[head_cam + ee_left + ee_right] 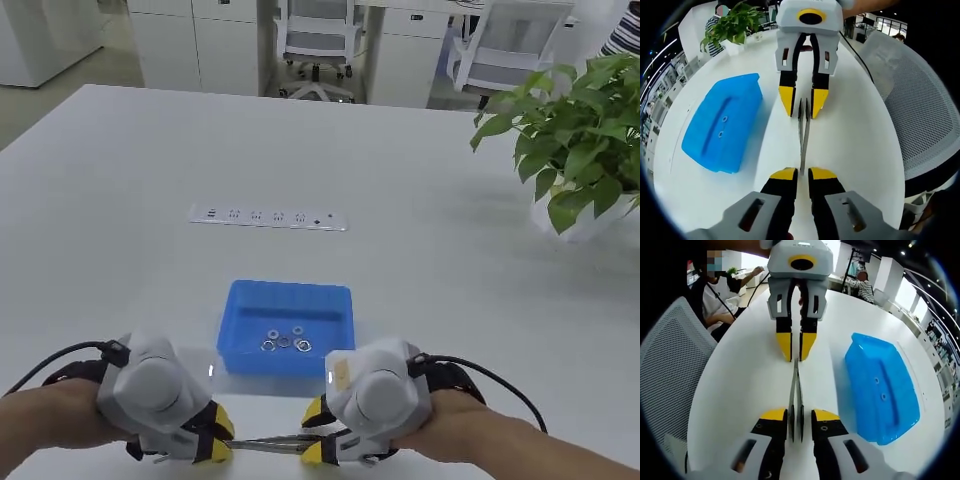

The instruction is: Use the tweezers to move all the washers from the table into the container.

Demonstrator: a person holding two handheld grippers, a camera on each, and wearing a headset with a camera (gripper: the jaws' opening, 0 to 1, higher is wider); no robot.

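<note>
A blue container sits just beyond my hands, with several metal washers lying inside it. The two grippers face each other at the near table edge, and thin metal tweezers span the gap between them. My left gripper is shut on the tweezers' narrow joined end. My right gripper is shut on the wider end, where the two arms of the tweezers stand slightly apart. The container lies to the side of the jaws in both gripper views.
A white power strip lies mid-table beyond the container. A potted plant stands at the right edge. Office chairs stand past the far edge, and a mesh chair is close behind me.
</note>
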